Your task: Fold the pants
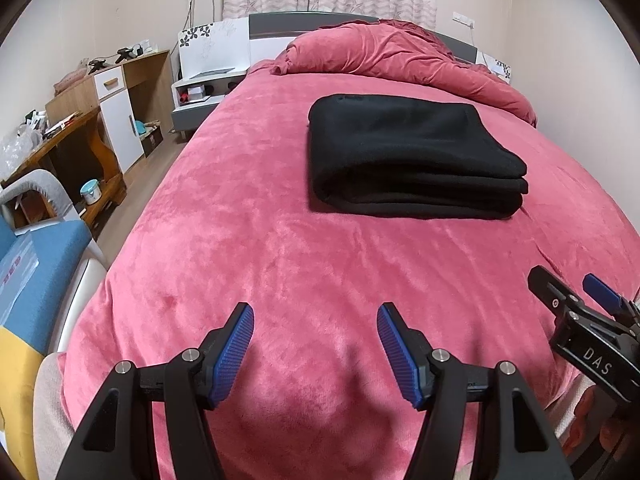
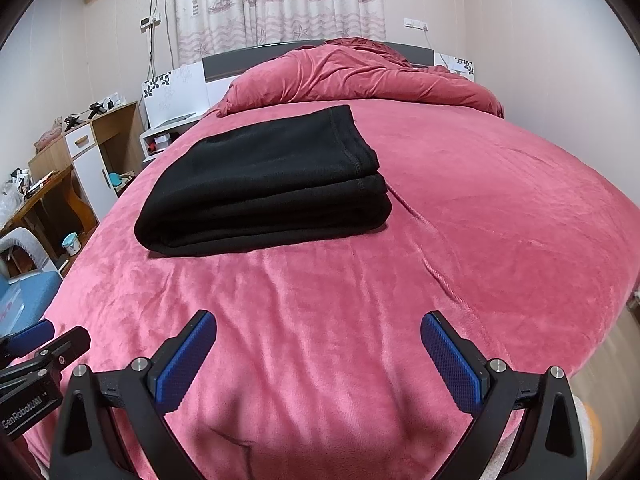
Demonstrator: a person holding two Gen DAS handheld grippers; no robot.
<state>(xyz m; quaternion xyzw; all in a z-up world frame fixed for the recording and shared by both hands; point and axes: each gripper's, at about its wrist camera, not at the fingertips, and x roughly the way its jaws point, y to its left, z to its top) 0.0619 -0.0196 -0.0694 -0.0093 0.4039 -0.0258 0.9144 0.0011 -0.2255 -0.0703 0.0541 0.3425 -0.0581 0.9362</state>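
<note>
While I hold both tools low over the near end of the pink bedspread [image 1: 280, 216], the black pants [image 1: 412, 152] lie farther up the bed — folded into a thick, neat rectangle of stacked layers. My left gripper [image 1: 316, 356] and right gripper [image 2: 320, 360] gape wide, gripping nothing.

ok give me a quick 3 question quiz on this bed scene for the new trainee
1. True or false: the black pants lie spread out flat at full length on the pink bedspread.
2. What sits between the fingers of the left gripper?
A. a pant leg
B. nothing, only bedspread beyond them
C. a pillow
3. Fill in: the heaped pink duvet lies at the ____ end of the bed.

Key
1. False: they are folded into a stack of layers.
2. B: both the left gripper and the right gripper are open and empty, short of the pants.
3. Headboard.
</note>
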